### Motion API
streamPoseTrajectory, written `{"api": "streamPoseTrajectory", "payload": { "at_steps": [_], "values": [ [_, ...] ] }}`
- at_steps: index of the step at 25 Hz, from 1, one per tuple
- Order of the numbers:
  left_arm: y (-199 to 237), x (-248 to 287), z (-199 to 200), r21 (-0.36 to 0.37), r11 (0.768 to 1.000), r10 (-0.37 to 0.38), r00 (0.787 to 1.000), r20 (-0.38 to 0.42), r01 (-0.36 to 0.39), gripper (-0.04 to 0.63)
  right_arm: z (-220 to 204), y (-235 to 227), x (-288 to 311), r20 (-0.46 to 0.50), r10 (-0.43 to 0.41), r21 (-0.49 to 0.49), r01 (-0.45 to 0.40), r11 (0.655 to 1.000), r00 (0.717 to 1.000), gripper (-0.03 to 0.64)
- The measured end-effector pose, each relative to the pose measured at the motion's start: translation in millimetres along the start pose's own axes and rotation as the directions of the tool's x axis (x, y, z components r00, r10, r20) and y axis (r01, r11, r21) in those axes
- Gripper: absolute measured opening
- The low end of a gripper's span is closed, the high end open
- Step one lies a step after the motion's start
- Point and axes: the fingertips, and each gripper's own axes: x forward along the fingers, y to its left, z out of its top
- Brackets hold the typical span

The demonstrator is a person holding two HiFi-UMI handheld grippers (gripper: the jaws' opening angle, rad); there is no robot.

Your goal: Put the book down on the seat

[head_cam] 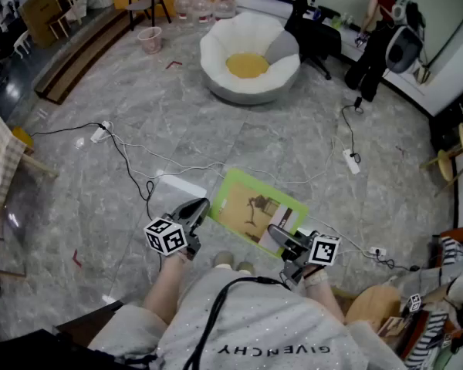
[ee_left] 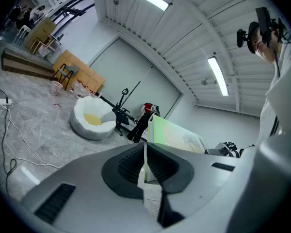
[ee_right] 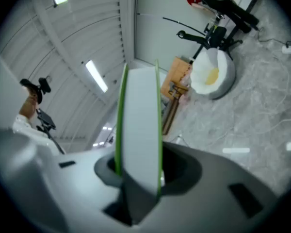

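Observation:
A green-covered book [head_cam: 256, 209] is held flat at waist height between both grippers, above the marble floor. My left gripper [head_cam: 201, 206] is shut on a thin edge of the book [ee_left: 177, 135], which is pinched between the pads [ee_left: 131, 166]. My right gripper [head_cam: 278, 236] is shut across the book's full thickness [ee_right: 138, 125], and the white page block stands up between the jaws. The seat, a white petal-shaped floor chair with a yellow cushion [head_cam: 249, 56], lies some way ahead and also shows in the left gripper view [ee_left: 92, 118] and the right gripper view [ee_right: 213, 74].
Cables and power strips [head_cam: 100, 133] [head_cam: 350, 161] cross the floor between me and the seat. A white sheet [head_cam: 177, 185] lies by my left gripper. A black office chair [head_cam: 312, 33] stands right of the seat, a pink bucket [head_cam: 150, 38] to its left.

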Motion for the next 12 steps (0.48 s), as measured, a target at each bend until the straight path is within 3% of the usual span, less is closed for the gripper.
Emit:
{"api": "streamPoseTrajectory", "payload": {
  "at_steps": [12],
  "values": [
    [9,-2,6,0.004,1.000,0.007,1.000,0.017,-0.007,0.043,8,0,5,0.030,-0.008,0.010,0.008,1.000,1.000,0.153]
  ]
}}
